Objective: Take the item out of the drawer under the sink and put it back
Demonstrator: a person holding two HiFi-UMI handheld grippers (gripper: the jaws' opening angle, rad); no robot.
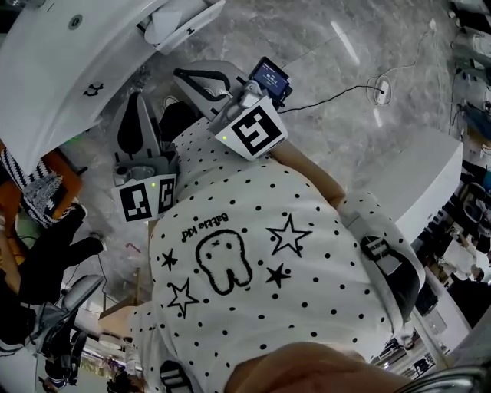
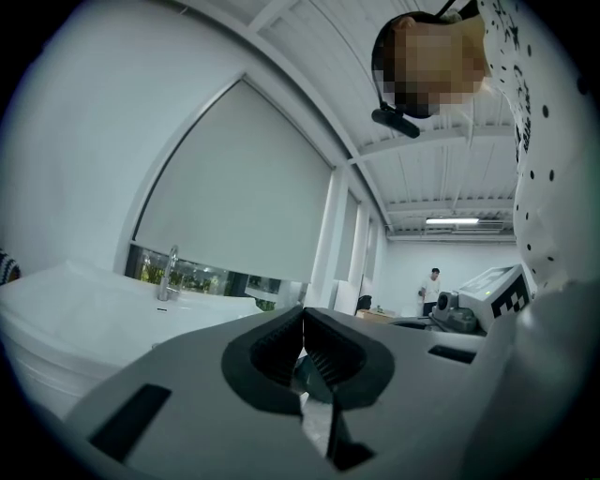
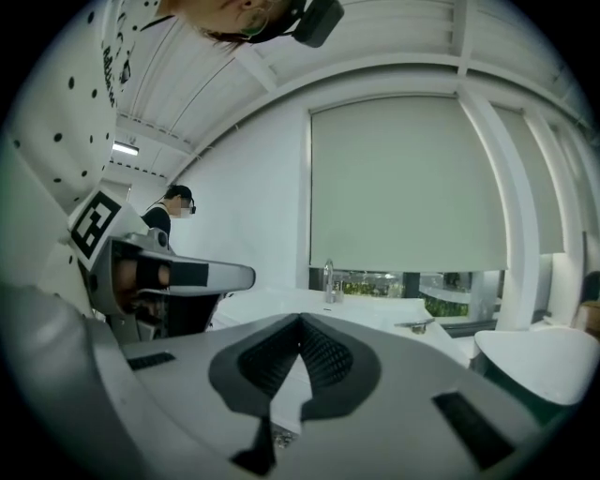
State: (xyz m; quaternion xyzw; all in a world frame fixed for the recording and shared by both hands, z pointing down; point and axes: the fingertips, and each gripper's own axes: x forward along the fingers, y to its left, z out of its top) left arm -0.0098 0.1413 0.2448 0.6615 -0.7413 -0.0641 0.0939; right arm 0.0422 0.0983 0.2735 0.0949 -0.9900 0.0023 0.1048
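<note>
Okay, both shut: left gripper (image 2: 302, 314) and right gripper (image 3: 300, 323) have jaws pressed together, nothing between them. Sink (image 1: 46, 77) sits at the head view's top left, with only a drain (image 1: 74, 21) in its bowl. Drawer and item can't be seen. Shirt (image 1: 253, 199) print is partly legible and ends in "kid".

White shirt (image 1: 253, 253) with black dots, outlined stars and a tooth-like doodle (small lettering beside it). The left gripper (image 2: 303, 317) and right gripper (image 3: 300, 323) are grey with black ribbed pads (image 3: 326, 356). Each bears a white cube (image 1: 257, 130) with black square markers.
</note>
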